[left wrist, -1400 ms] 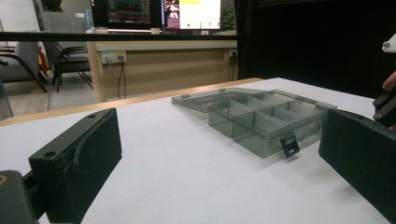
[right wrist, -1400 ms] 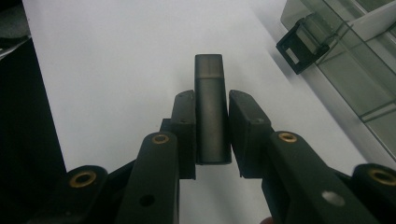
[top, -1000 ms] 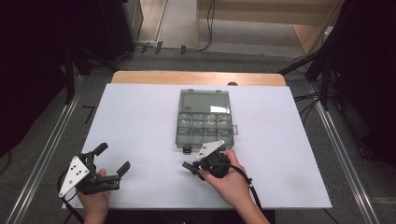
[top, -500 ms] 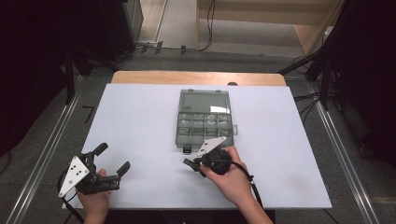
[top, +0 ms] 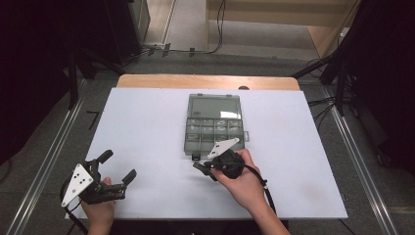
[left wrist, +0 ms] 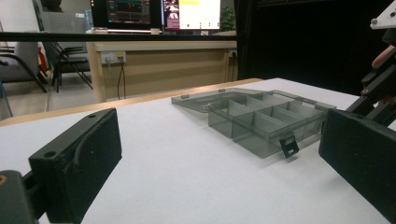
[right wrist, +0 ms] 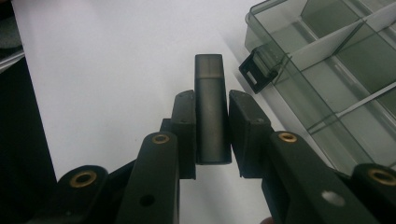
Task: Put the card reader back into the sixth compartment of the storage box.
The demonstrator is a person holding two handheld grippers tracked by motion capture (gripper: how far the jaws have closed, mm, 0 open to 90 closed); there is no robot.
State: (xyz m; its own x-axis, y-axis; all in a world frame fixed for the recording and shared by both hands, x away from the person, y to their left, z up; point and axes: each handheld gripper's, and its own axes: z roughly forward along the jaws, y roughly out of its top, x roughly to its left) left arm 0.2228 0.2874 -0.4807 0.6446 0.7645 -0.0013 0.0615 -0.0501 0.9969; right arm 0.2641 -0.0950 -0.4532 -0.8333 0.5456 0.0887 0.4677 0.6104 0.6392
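Note:
A clear grey compartment box lies open in the middle of the white table top, its lid flat behind it. My right gripper hovers just in front of the box's near left corner and is shut on a small dark grey stick. The stick points forward between the pads, close to the box's black latch. My left gripper rests open near the table's front left corner with nothing between its jaws. The box is also in the left gripper view, beyond those wide-apart jaws.
The white surface covers a wooden table whose far edge shows behind the box. Metal rails run along the floor on both sides. Desks and monitors stand beyond the table.
The right gripper has edged slightly toward the box with the stick still in it. The left gripper has stayed in place.

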